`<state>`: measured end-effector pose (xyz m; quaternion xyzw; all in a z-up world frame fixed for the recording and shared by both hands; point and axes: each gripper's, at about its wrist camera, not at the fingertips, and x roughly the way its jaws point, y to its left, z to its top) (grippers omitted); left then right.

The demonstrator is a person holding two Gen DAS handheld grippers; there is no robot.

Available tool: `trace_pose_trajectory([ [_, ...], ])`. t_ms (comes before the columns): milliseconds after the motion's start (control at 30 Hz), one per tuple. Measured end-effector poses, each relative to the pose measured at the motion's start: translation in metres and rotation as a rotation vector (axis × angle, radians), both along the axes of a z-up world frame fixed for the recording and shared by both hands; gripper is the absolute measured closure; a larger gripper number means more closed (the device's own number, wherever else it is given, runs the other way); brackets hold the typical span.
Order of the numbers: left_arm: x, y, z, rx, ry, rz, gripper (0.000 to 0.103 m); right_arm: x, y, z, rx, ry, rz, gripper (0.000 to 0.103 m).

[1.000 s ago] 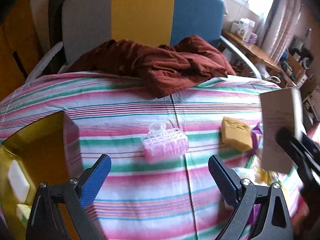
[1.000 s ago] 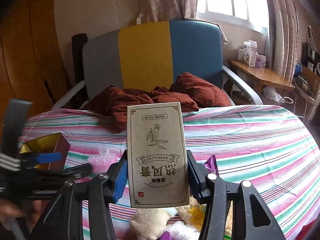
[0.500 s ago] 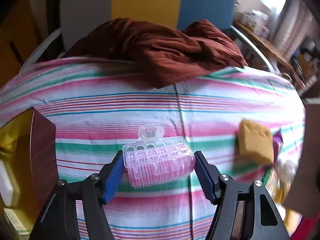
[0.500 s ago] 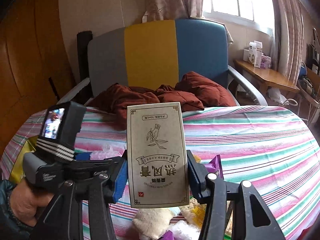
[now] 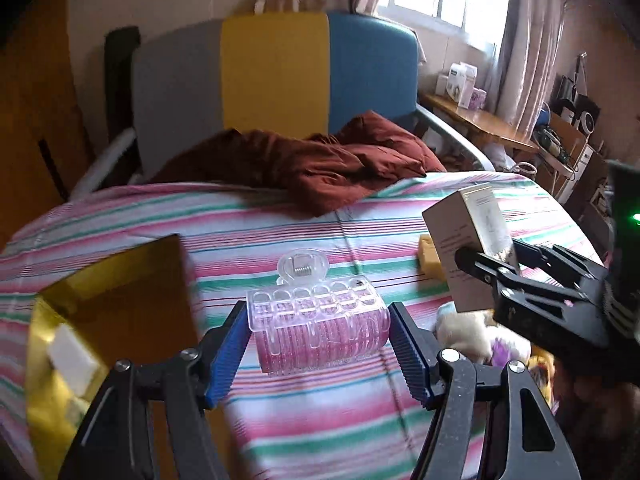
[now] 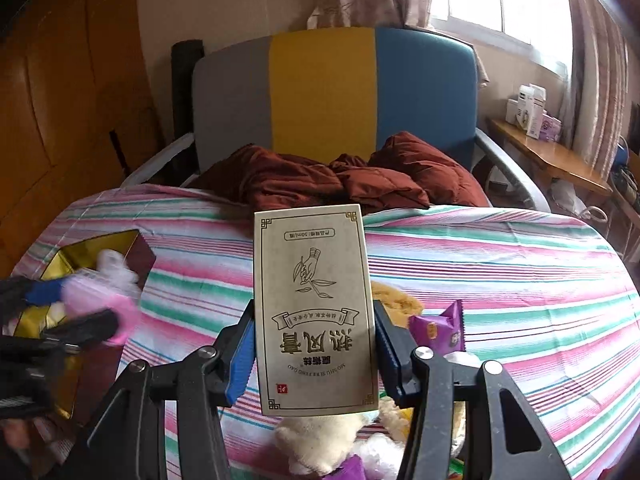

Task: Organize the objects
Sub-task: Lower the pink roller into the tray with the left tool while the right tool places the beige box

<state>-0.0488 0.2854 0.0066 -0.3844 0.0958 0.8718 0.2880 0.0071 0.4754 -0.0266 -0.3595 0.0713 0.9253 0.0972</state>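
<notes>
The left gripper [image 5: 318, 334] clamps a pink hair roller [image 5: 320, 326] between its blue pads, lifted clear of the striped cloth [image 5: 320, 232]. Its jaws closed onto the roller within the past second and now sit steady. Left of it stands a gold-lined box [image 5: 116, 280], open, with a white block inside. The right gripper [image 6: 314, 346] grips a tan carton [image 6: 314, 308] upright by its sides, print upside down. Under that carton lie a plush toy [image 6: 320, 436] and a purple snack packet [image 6: 438, 328]; a yellow sponge [image 5: 428, 254] sits just behind. Farther back a maroon jacket [image 5: 320, 164] is heaped against a grey, yellow and blue chair [image 5: 276, 72].
</notes>
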Motion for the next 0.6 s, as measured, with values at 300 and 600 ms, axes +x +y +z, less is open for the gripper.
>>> trace_pose_trajectory([
  [300,0.026,-0.083,0.020,-0.023,0.092,0.091,0.034,-0.009,-0.017,-0.007,-0.014,-0.045,0.050,0.051],
  [600,0.031,-0.150,0.007,-0.017,0.066,0.205,0.034,-0.008,-0.081,0.008,-0.038,-0.042,0.150,0.051],
])
